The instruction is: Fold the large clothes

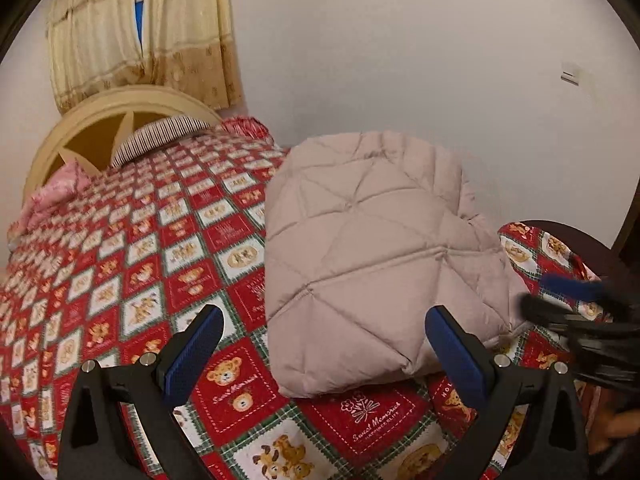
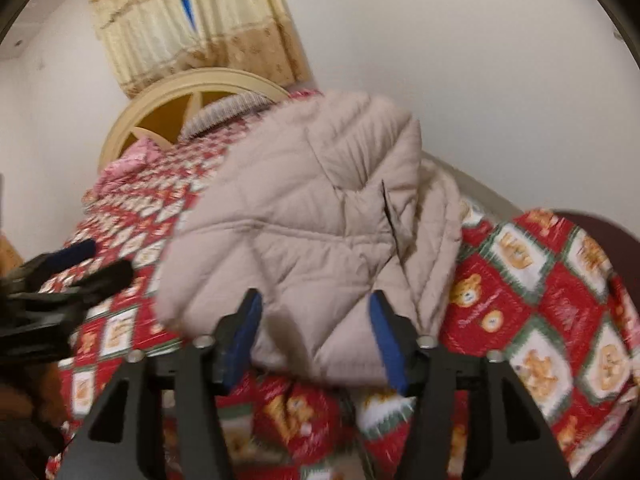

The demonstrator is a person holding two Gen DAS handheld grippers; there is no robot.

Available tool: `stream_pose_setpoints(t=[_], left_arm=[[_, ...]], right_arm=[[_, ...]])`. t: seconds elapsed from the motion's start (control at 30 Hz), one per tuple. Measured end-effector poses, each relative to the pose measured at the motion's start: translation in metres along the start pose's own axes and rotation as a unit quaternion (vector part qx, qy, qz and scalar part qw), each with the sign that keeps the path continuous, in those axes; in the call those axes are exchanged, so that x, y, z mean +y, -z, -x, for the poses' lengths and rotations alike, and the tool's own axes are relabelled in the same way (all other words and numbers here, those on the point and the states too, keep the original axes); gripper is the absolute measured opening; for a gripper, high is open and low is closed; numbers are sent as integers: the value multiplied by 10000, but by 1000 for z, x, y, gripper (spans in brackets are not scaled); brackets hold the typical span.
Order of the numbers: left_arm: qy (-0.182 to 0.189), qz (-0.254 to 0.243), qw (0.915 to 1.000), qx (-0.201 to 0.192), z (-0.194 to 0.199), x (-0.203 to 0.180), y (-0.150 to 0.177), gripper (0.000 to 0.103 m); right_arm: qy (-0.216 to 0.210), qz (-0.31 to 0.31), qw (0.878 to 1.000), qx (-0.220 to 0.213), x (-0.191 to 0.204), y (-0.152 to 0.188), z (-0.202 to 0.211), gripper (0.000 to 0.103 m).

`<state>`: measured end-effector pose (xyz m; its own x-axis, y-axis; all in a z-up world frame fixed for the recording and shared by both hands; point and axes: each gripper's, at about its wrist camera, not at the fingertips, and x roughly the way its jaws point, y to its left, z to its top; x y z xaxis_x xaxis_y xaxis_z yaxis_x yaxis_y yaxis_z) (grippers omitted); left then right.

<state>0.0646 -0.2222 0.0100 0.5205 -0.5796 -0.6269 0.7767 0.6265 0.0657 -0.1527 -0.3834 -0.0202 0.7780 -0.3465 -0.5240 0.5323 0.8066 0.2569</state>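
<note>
We hold the left gripper [image 1: 324,344] with its blue-padded fingers [image 1: 192,354] spread wide and grasping nothing. The folded beige quilted jacket [image 1: 372,248] lies on the red teddy-bear bedspread [image 1: 160,248], just ahead of and between the two fingers; its near corner sits close to the right-side finger, though we cannot tell whether they touch. Beyond the left-side fingertip the bedspread runs back to a striped pillow [image 1: 160,136] and a cream headboard [image 1: 100,120], with a curtain [image 1: 140,32] above.

We hold the right gripper [image 2: 316,328] likewise released, its fingers [image 2: 386,340] apart with the near edge of the jacket [image 2: 304,216] lying between them; the view is blurred, so contact cannot be confirmed. From this side the jacket's folded layers stack up ahead of the fingertips. The bedspread [image 2: 552,292] extends past the right-side finger. The left gripper [image 2: 68,276] appears beyond the left-side finger, well apart from the jacket.
</note>
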Motion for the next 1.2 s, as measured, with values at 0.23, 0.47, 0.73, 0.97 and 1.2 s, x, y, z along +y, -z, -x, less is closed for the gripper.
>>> stream_pose_setpoints(t=[0.23,0.47,0.73,0.97,1.2], left_arm=[[-376,352,9985,-175,29,2,3,102],[-443,321,9971,-537,65,6,5,102],[-625,182,9942,-856,84,2,5,102],[-576,218,9945,-852,87,1,6,102],[-573,126,9942,-896,90,-4,6,102]], right_arm=[[582,412,9924,-1003,17,8,97,98],[517,238,9848,-1642,36,-2,109,103],[639,399,9826,-1699,50,7,106,103],[703,253,9813,-1773,45,7,110,103],[702,200,9820,-1743,44,8,109,103]])
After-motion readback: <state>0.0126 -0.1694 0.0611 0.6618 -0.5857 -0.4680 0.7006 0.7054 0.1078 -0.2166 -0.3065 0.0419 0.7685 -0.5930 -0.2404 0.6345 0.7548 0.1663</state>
